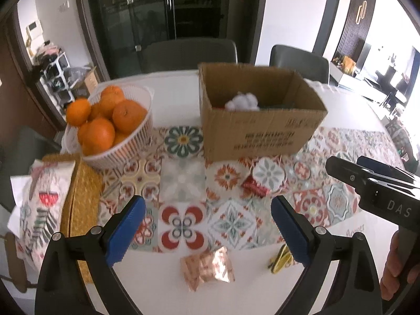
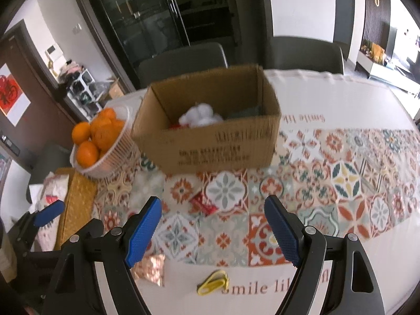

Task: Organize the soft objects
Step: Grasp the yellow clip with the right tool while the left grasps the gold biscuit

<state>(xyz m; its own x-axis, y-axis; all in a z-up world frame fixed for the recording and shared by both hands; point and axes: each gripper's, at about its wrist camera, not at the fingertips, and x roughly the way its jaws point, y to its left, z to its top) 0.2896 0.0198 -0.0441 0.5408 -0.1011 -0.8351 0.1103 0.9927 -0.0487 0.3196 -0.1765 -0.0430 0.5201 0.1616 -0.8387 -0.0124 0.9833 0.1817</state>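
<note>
An open brown corrugated cardboard box with black print on its front wall stands on a patterned tile-print table runner, which lies over a smooth white tablecloth. Inside the box lies a fluffy white cotton-like tuft, with a bit of red showing beside it and something dark green toward the right; what those two are cannot be told. The left gripper has its two blue, dimple-textured pads spread wide with nothing between them, hovering above a crinkled, shiny copper-pink foil packet on the near cloth. Just right of the packet lies a small folded yellow band with dark edges. A small red printed wrapper rests on the runner, in front of the box. The right gripper is likewise wide open and empty, poised above the runner, with the yellow band below it beside printed lettering on the cloth. To the left of the box, a white ribbed plastic basket is heaped with glossy round oranges. Near it lie a woven yellow straw-textured mat and a soft floral-printed white fabric pouch. Grey upholstered chairs stand behind the table.
</note>
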